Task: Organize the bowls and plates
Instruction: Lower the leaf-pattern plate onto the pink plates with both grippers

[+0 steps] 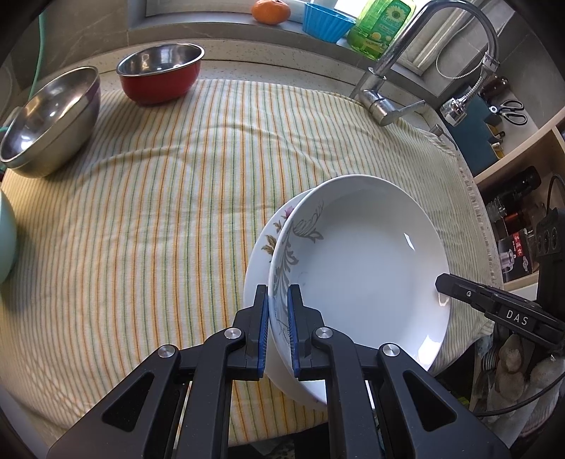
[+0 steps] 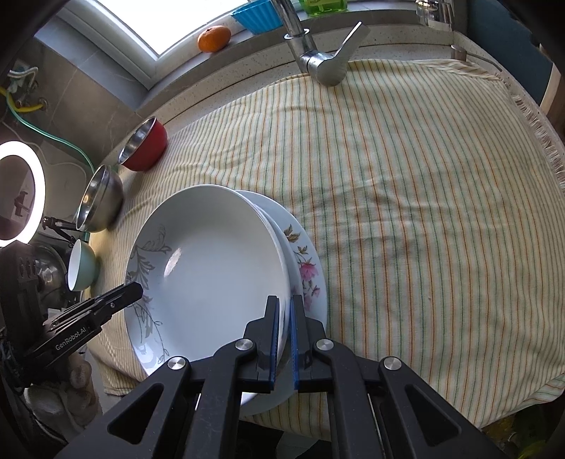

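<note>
A white deep plate with a grey leaf pattern point(image 1: 353, 254) point(image 2: 212, 264) sits tilted on a flower-patterned plate point(image 1: 272, 229) point(image 2: 307, 268), which lies on the striped cloth point(image 1: 159, 212). My left gripper point(image 1: 278, 293) is shut on the leaf plate's near rim. In the right wrist view it shows as a black finger point(image 2: 136, 289) at that plate's left edge. My right gripper point(image 2: 284, 303) is shut on the opposite rim, and its tip point(image 1: 441, 282) is visible at the plate's right edge. A red bowl point(image 1: 159, 74), a steel bowl point(image 1: 49, 120) and a pale green bowl point(image 2: 83, 270) stand along the cloth's far left.
A chrome faucet point(image 1: 381, 102) rises at the back of the cloth. An orange point(image 1: 271, 10), a blue cup point(image 1: 326, 21) and a green bottle point(image 1: 379, 28) sit on the window sill. Shelves with clutter point(image 1: 512, 229) stand past the cloth's fringed right edge. A ring light point(image 2: 21, 190) glows at the left.
</note>
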